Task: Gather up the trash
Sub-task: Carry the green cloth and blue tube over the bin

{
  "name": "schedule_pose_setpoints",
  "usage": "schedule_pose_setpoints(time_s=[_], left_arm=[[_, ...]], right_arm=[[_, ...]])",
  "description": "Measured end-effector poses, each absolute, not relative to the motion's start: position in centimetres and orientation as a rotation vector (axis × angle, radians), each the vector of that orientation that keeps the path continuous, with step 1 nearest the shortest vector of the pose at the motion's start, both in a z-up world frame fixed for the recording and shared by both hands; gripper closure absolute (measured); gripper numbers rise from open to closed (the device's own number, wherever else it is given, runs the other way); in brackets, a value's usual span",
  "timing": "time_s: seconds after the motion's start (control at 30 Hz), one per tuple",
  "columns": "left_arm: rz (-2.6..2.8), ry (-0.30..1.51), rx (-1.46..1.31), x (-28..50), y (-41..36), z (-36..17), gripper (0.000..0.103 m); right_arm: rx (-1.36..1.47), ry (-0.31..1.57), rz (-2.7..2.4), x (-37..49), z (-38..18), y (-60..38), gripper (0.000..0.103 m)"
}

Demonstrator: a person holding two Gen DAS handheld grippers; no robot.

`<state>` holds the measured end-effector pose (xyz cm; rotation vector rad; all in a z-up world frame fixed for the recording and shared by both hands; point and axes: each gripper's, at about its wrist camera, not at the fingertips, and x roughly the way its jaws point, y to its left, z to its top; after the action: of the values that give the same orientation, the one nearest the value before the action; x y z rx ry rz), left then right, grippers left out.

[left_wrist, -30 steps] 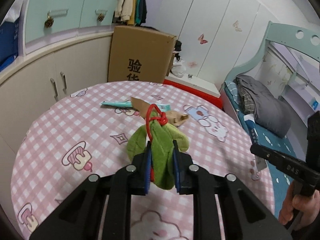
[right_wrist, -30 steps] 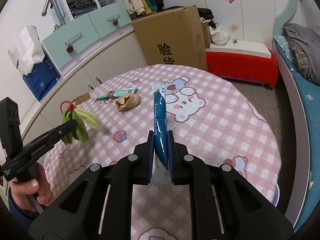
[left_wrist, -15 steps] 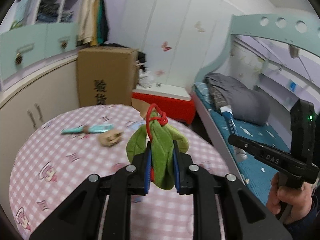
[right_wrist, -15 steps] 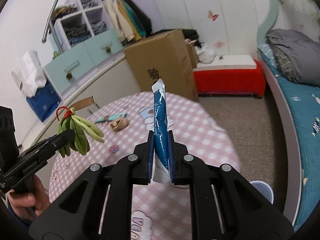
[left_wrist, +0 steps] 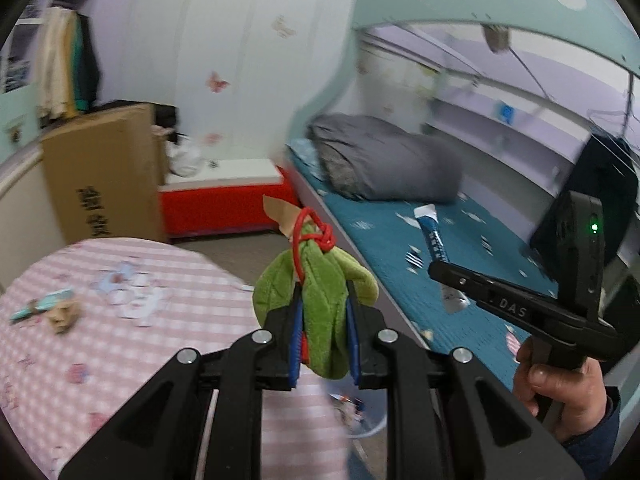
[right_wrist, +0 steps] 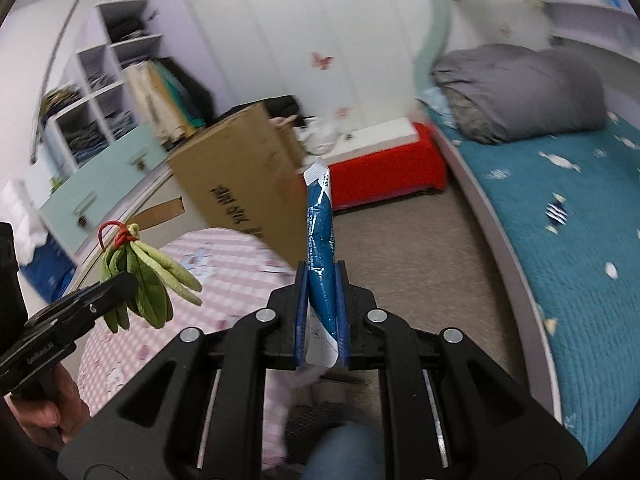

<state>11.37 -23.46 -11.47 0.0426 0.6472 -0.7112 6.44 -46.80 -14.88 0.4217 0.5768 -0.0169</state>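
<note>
Both grippers clamped: left gripper (left_wrist: pixel 325 312) on green bundle (left_wrist: pixel 320 280), right gripper (right_wrist: pixel 322 312) on blue wrapper (right_wrist: pixel 320 240).

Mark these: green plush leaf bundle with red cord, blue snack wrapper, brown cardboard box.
green plush leaf bundle with red cord (left_wrist: pixel 320 304), left wrist view, middle leaf
blue snack wrapper (right_wrist: pixel 320 248), right wrist view, printed middle
brown cardboard box (right_wrist: pixel 240 176), right wrist view, front face

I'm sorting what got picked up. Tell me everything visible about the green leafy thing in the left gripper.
The green leaf bundle looks like soft plush: several long fabric leaves tied at the top by a red cord with a loop. It stands upright, cord end up, clamped between the left gripper's blue pads, lifted clear of the pink checked table. Nothing else touches it.
</note>
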Motion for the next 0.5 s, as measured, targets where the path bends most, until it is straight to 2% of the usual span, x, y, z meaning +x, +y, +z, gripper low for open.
schedule_pose_setpoints(time_s=[0.23, 0.5], left_arm=[[-0.829, 0.806, 0.119, 12.3, -32.3, -17.1, 0.086], [-0.866, 1.064, 0.253, 14.5, -40.6, -27.2, 0.086]], right_arm=[[0.528, 0.679, -0.163, 4.5, -21.2, -54.4, 0.09], [0.669, 0.839, -0.212, 5.1, -29.9, -59.2, 0.09]])
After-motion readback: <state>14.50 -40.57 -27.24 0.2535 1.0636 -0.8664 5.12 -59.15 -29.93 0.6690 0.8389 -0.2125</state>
